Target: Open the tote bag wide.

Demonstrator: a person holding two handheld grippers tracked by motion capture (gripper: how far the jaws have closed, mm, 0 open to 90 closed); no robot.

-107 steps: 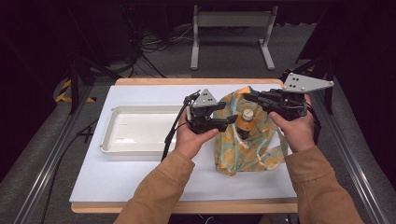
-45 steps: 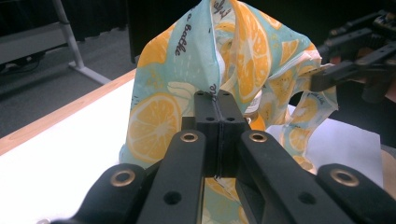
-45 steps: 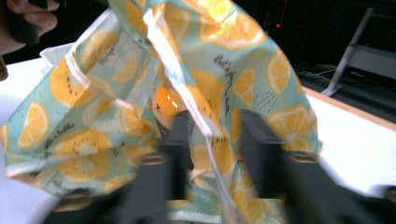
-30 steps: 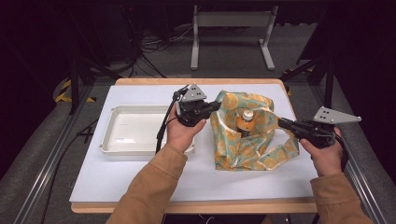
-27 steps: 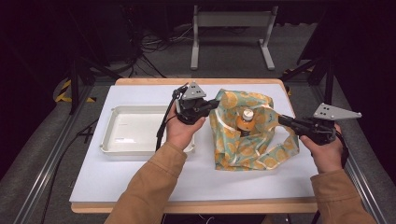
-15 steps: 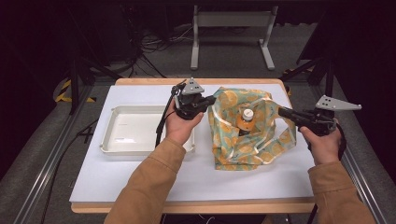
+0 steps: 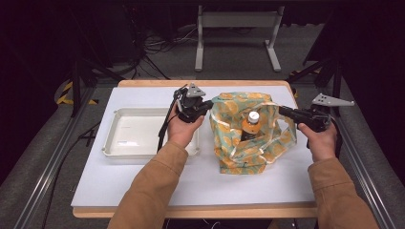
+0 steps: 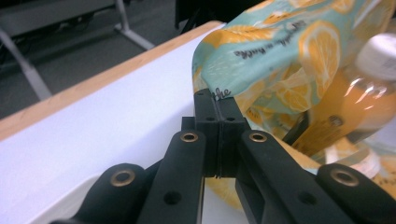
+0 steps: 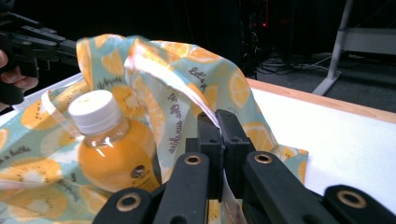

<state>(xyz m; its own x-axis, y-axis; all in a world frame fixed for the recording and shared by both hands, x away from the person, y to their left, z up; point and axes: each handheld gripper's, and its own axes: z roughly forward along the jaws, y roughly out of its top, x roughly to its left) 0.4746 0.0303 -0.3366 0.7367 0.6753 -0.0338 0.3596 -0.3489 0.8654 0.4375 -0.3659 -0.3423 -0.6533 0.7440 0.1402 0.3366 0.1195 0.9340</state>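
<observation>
A person in tan sleeves stands at a white-topped table with a wooden edge (image 7: 143, 181), a hand-held gripper in each hand.

Farthest left on the table lies a shallow white rectangular plastic tray (image 7: 117, 148), empty, its right rim just beside the person's left hand.

Next comes the left gripper (image 7: 206, 107), black with a small grey three-cornered plate on top and a cable trailing down past the wrist. Its jaws are pressed tightly together, pinching the left edge of the teal fabric bag printed with orange slices (image 7: 229, 124). In the left gripper view the two black jaws meet with no gap, and the bag's cloth (image 8: 261, 56) runs right up to their tips.

In the middle of the table, right of the tray, the bag sits on the white surface with its mouth pulled wide between the two grippers. Inside it stands a clear plastic bottle of orange drink with a white screw cap (image 7: 250, 125), upright, with the bag's cloth around it on every side. The right gripper view shows the bottle (image 9: 109, 149) close up, cap uppermost, to the left of the jaws.

Farthest right, the right gripper (image 7: 282, 110) is also clamped fully closed, gripping the bag's right edge. In its own view a strip of the bag's pale handle (image 9: 177, 81) passes between the closed jaws.
</observation>
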